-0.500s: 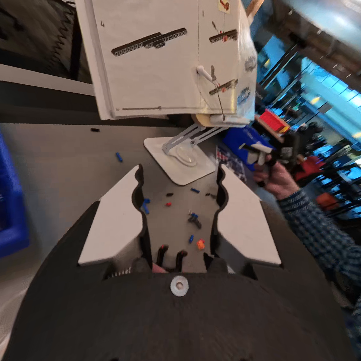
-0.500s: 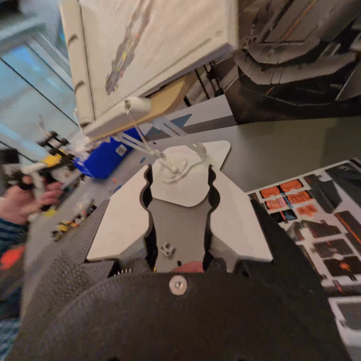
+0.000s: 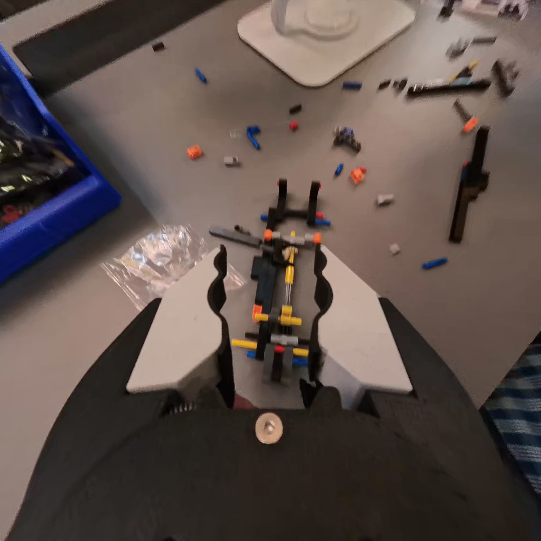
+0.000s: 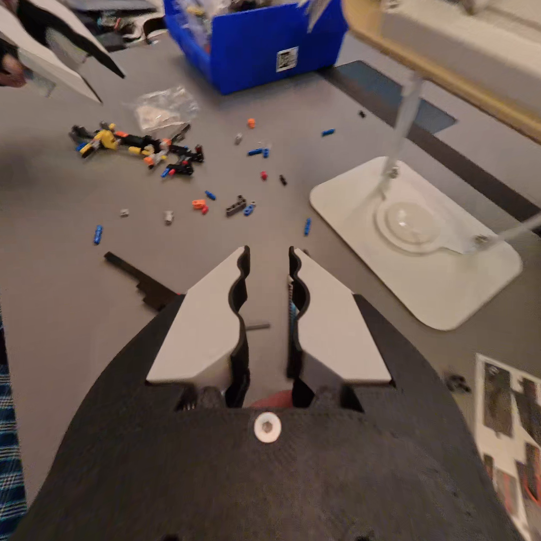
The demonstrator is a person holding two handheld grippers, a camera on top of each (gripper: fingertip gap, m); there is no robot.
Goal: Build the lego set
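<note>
Left wrist view | left hand-held gripper (image 3: 270,254) spread over black-yellow lego frame (image 3: 279,292) | right hand-held gripper (image 4: 269,253) parted, empty

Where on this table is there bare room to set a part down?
Bare grey table lies left of the right gripper, beyond the long black beam. Another strip runs between the blue bin and the plastic bag. Between the half-built model and the white stand base it is crowded with loose pieces.
</note>
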